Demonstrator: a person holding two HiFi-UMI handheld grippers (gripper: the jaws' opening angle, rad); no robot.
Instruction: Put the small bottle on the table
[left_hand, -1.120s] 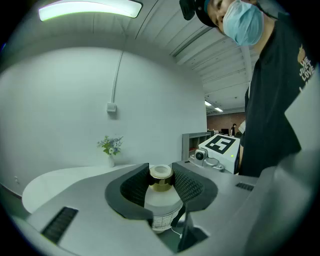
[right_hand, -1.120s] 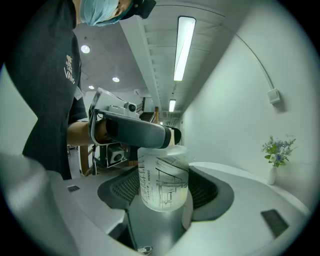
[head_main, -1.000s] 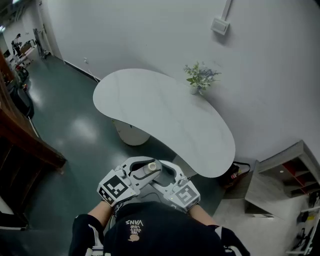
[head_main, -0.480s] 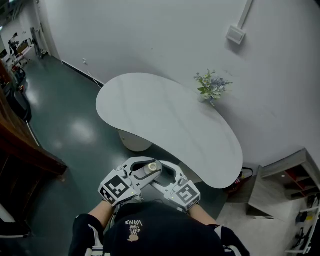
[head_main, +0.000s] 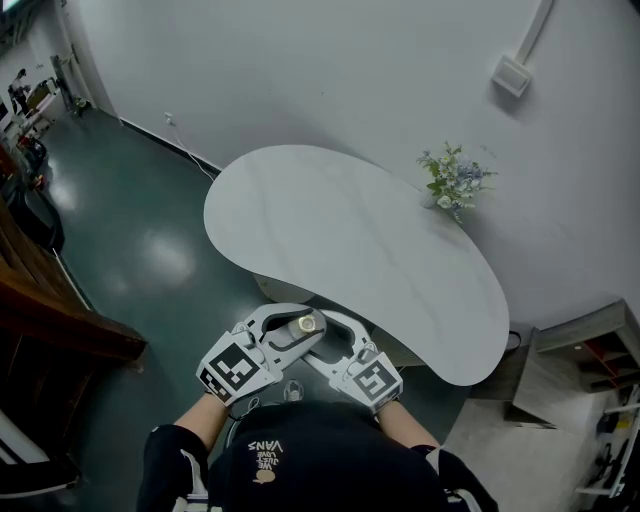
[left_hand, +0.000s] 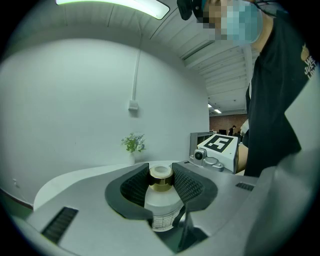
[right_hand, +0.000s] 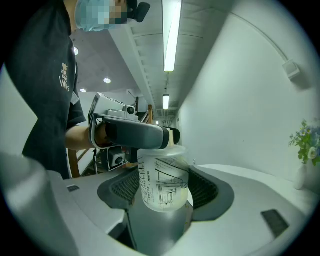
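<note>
The small bottle (left_hand: 162, 199), clenched by the left claw (left_hand: 161, 186) and the right claw (right_hand: 165, 189), should be carried upright over the tabletop (head_main: 350, 240), then lowered gently

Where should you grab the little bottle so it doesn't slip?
Grab the bottle around its wide frosted body, below the gold cap, coming in level from the side with one jaw on each flank. It stands upright and its sides run straight there; the cap is narrower, likely slippier.
</note>
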